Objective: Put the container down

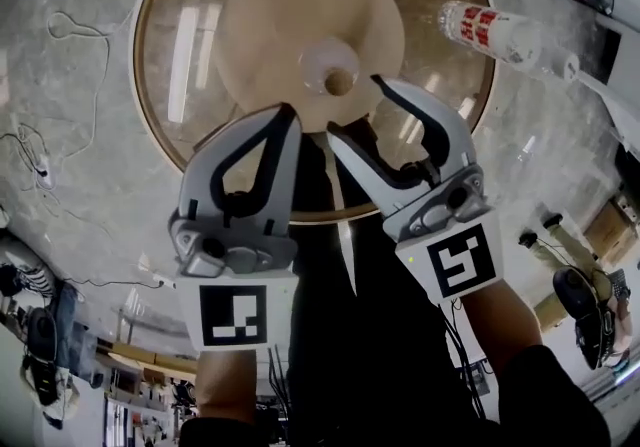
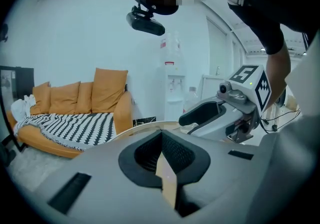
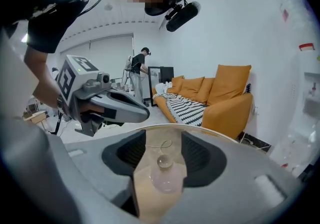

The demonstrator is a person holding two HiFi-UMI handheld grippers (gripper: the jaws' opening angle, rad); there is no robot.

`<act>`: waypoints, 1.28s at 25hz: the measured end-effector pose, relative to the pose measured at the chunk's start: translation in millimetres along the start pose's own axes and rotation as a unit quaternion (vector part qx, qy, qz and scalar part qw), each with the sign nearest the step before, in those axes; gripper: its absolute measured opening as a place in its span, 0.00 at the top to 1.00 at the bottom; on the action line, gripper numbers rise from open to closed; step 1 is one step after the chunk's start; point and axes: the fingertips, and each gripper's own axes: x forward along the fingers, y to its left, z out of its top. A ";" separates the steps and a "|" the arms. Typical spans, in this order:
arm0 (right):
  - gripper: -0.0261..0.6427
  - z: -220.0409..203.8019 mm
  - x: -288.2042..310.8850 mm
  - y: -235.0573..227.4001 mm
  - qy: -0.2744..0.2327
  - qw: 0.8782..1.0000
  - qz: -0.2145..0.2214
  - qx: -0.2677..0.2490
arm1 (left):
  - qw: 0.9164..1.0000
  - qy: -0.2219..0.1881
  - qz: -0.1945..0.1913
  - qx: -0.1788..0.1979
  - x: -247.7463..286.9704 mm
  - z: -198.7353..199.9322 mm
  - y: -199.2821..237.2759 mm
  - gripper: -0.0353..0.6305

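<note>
Two grippers hung over the round glass table [image 1: 172,55]. The clear container [image 1: 330,70] stood near the table's middle, just beyond the wide-open, empty jaws of the right gripper [image 1: 355,107]. The left gripper [image 1: 290,117] beside it was closed on nothing.

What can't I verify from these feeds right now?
- Head view: the container is clear glass, so its outline and its footing on the table are faint.
- Left gripper view: container not seen; the left gripper fills the lower frame.
- Head view: the bottle label is too small to read.
</note>
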 end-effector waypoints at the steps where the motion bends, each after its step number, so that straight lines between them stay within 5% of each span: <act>1: 0.64 11.5 -7.4 2.3 -0.001 1.000 -0.006 -0.001 | 1.000 -0.001 0.000 -0.001 -6.2 10.2 0.1 0.93; 11: 0.97 119.6 -64.7 22.5 -0.012 1.000 -0.011 -0.004 | 1.000 -0.004 -0.010 -0.008 -75.6 108.9 -23.0 0.93; 18: 0.97 181.7 -107.6 20.2 -0.014 0.998 -0.050 0.028 | 1.000 -0.015 -0.006 -0.002 -121.0 168.5 -33.1 0.93; 25: 0.97 262.5 -166.1 44.3 -0.047 0.995 -0.071 0.051 | 0.996 -0.078 0.023 -0.024 -174.8 262.3 -37.3 0.93; 32: 0.97 331.6 -215.9 59.5 -0.089 0.990 -0.092 0.054 | 0.996 -0.089 -0.001 0.012 -224.6 312.1 -44.7 0.93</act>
